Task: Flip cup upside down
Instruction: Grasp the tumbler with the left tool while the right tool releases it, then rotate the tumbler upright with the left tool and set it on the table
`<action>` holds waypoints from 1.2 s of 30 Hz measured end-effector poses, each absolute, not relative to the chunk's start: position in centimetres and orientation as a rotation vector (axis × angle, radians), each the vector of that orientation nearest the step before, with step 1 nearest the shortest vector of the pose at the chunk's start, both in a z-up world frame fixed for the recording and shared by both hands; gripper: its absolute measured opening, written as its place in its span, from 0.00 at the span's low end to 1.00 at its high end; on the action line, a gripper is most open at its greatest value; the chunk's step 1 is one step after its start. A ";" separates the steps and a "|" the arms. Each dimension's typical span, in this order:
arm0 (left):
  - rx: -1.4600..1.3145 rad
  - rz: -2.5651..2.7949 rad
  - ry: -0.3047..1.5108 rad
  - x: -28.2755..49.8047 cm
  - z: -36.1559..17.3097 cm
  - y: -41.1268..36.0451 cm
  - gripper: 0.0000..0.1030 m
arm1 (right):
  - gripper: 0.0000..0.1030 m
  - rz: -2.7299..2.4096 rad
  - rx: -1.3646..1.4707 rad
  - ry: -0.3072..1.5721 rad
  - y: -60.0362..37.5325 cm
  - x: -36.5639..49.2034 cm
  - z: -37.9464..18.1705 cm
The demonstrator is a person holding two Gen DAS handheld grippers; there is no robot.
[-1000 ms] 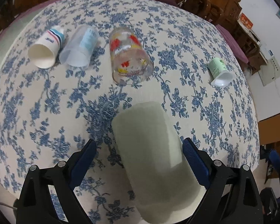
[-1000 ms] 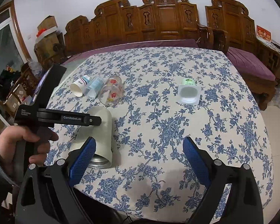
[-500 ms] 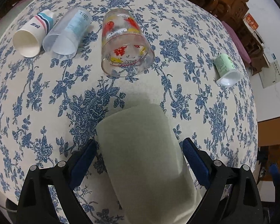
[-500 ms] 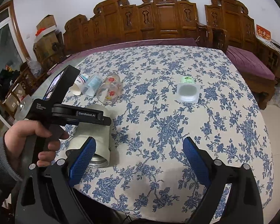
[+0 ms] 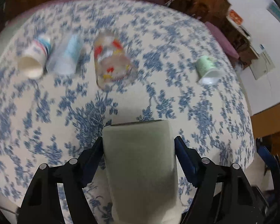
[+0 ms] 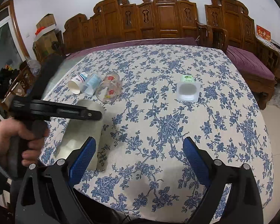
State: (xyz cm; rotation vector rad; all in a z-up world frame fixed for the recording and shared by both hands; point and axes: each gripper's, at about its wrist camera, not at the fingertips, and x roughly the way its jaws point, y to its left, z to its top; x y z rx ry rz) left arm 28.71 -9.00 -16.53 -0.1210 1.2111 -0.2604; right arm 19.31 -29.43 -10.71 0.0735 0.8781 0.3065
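Observation:
A tall pale grey-green cup point(image 5: 140, 164) lies on its side near the table's front left edge; it also shows in the right wrist view point(image 6: 84, 128). My left gripper point(image 5: 139, 149) is shut on the cup, its blue pads pressed against both sides. The left gripper's body shows above the cup in the right wrist view point(image 6: 57, 110). My right gripper point(image 6: 140, 153) is open and empty above the table's front edge, to the right of the cup.
Several other cups lie on their sides on the blue floral tablecloth point(image 6: 158, 123): a white paper cup point(image 6: 77, 85), a clear plastic cup point(image 6: 91, 86), a printed glass point(image 6: 109, 89) and a green yoghurt cup point(image 6: 187, 91). Carved wooden chairs point(image 6: 164, 16) stand behind.
My left gripper has moved forward and closed its jaws onto the grey-green cup. The right gripper has barely moved.

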 end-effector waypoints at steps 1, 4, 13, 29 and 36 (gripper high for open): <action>-0.107 -0.267 1.187 28.3 -15.7 -9.0 0.70 | 0.93 0.307 0.072 0.878 -29.4 19.3 -10.7; -0.060 -0.285 1.120 26.8 -13.5 -8.7 0.70 | 0.93 0.309 0.070 0.877 -29.4 19.3 -10.8; 0.051 -0.271 1.036 25.7 -12.5 -9.3 0.69 | 0.93 0.307 0.064 0.886 -29.1 19.2 -11.0; 0.077 -0.298 0.989 25.4 -12.4 -10.4 0.74 | 0.93 0.305 0.074 0.866 -29.3 19.2 -10.7; 0.068 -0.288 0.946 22.7 -10.7 -8.9 0.78 | 0.93 0.299 0.072 0.840 -29.0 18.8 -9.9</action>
